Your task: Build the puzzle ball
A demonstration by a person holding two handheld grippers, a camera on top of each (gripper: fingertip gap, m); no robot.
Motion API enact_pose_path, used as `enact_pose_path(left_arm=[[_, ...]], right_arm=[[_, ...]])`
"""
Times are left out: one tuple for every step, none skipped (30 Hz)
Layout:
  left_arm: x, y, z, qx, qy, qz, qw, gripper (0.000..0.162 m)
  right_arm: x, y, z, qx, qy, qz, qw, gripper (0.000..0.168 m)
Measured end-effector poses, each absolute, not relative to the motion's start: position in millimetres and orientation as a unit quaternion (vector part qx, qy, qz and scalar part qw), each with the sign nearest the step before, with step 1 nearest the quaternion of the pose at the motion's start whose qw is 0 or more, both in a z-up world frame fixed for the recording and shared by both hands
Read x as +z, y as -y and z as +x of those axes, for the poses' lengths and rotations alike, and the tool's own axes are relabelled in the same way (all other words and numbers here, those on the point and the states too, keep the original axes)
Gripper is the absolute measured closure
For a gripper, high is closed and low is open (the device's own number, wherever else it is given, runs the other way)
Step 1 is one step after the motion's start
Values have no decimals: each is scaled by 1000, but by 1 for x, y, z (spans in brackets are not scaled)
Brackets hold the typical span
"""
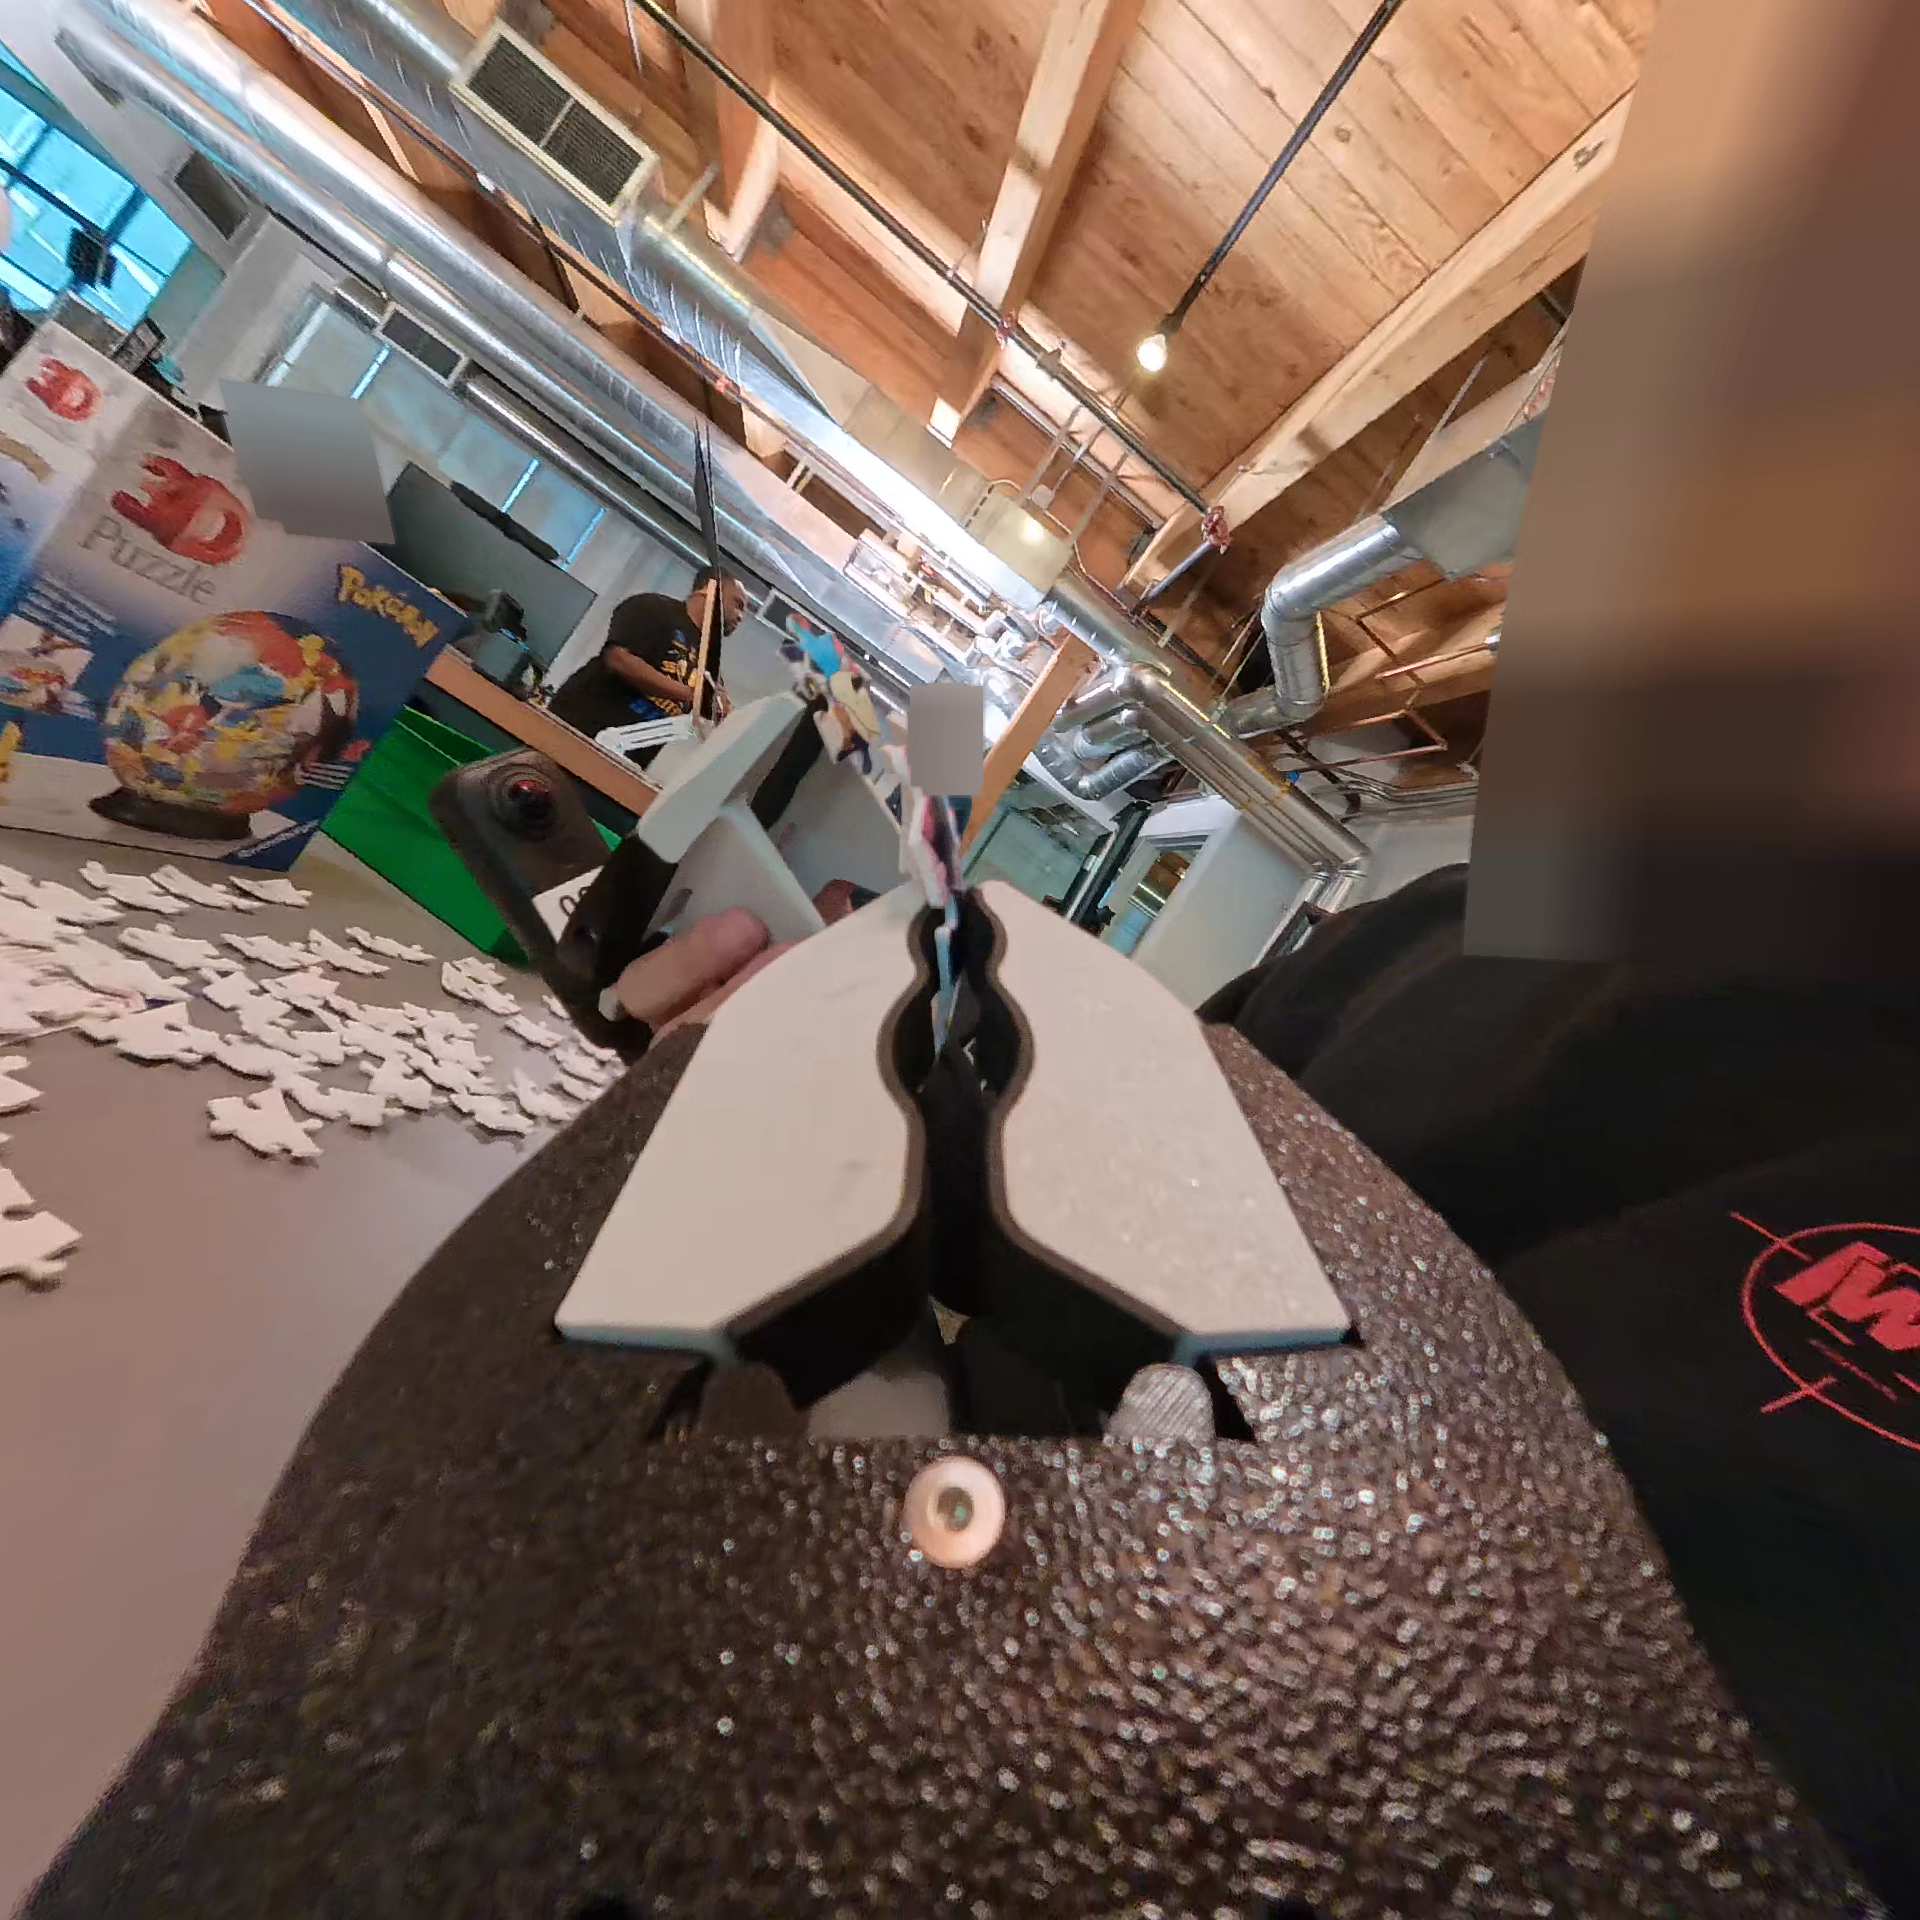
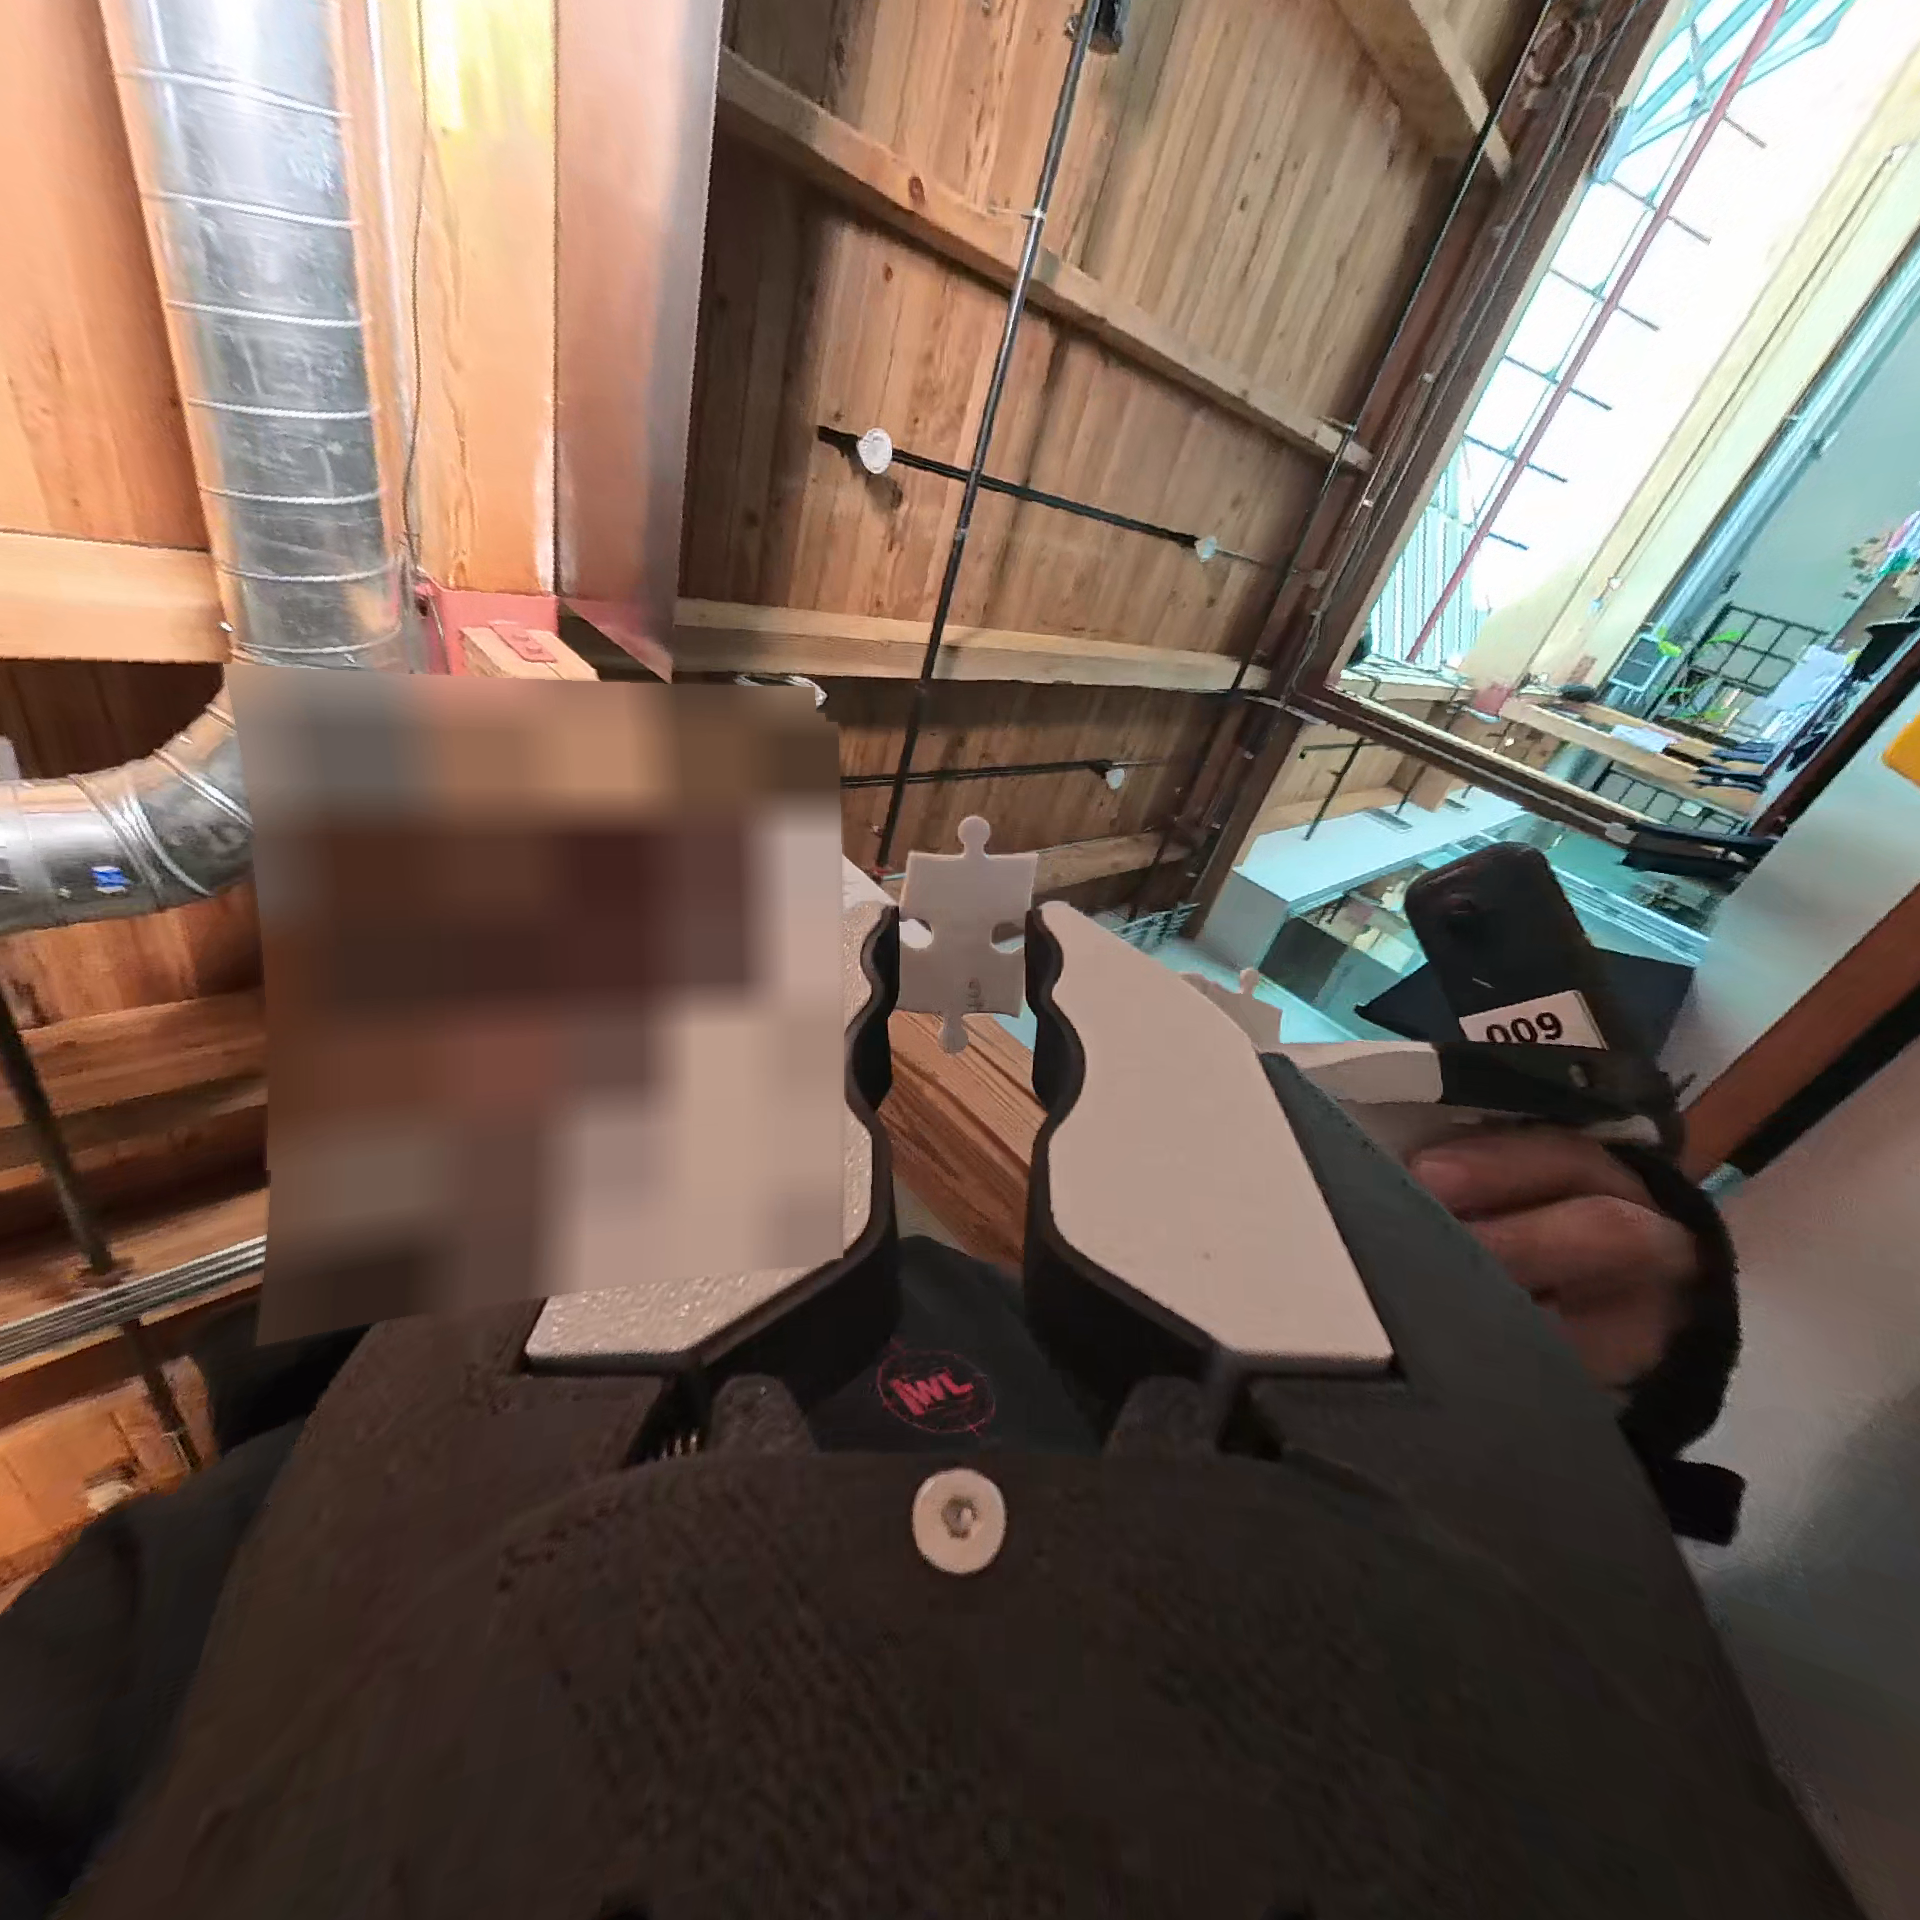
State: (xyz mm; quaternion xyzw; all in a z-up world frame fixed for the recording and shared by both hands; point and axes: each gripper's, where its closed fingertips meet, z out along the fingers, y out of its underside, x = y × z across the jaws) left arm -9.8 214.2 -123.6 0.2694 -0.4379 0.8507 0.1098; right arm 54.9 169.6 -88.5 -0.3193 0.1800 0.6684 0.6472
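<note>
My left gripper [image 1: 951, 914] is shut on a puzzle piece [image 1: 935, 862], seen edge-on and sticking out past the fingertips. My right gripper [image 2: 961, 935] is shut on another puzzle piece [image 2: 966, 914], white back towards the camera, pinched by its sides at the fingertips. Both grippers are raised and tilted up, close together. In the left wrist view the right gripper [image 1: 805, 748] shows just beyond mine, with the printed face of its piece [image 1: 831, 675] visible. Several loose white pieces [image 1: 343, 1039] lie face down on the grey table [image 1: 208, 1299].
The puzzle box [image 1: 197, 665] stands at the table's far left with a green bin [image 1: 416, 821] beside it. A person's hand [image 2: 1558, 1226] holds the left gripper, whose camera [image 2: 1475, 925] shows at right. A dark sleeve [image 1: 1610, 1195] fills the right. Another person stands far back. There is about 9 centimetres between the tips of the two grippers.
</note>
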Motion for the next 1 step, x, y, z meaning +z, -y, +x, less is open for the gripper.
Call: enact_pose_path(left_arm=[[-124,-213,-10,850,438,269,113,160]], right_arm=[[-90,-170,56,671,-185,-316,645,145]])
